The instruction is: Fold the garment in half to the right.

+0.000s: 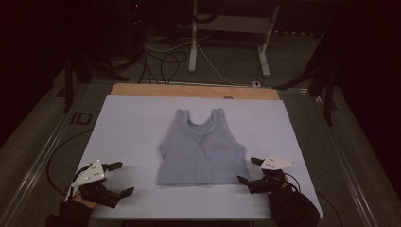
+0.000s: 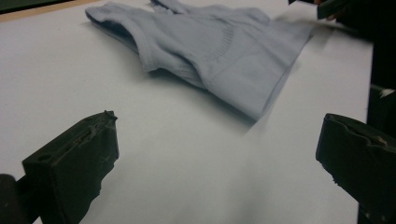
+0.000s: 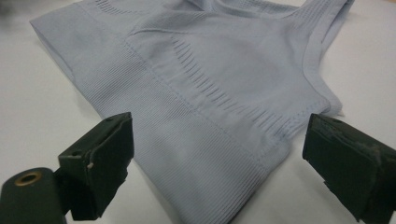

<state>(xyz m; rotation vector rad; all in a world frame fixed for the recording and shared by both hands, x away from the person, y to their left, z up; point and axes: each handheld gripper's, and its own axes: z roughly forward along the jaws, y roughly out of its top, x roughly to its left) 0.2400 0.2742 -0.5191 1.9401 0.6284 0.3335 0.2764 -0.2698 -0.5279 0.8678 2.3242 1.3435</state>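
Note:
A pale grey-blue sleeveless top (image 1: 202,149) lies flat in the middle of the white table cover (image 1: 132,123), straps toward the far side. My left gripper (image 1: 122,178) stands open near the front left, a hand's width from the top's lower left corner, nothing between its jaws. In the left gripper view the top (image 2: 219,46) lies ahead, beyond bare cover. My right gripper (image 1: 249,169) is open at the top's lower right corner. In the right gripper view its jaws straddle the ribbed hem and side of the top (image 3: 201,93) without pressing on it.
A strip of wooden tabletop (image 1: 194,91) shows beyond the cover's far edge. Past it, cables and white desk legs (image 1: 193,42) stand on the floor. Dark stands (image 1: 326,80) flank the table. Metal rails run along both sides.

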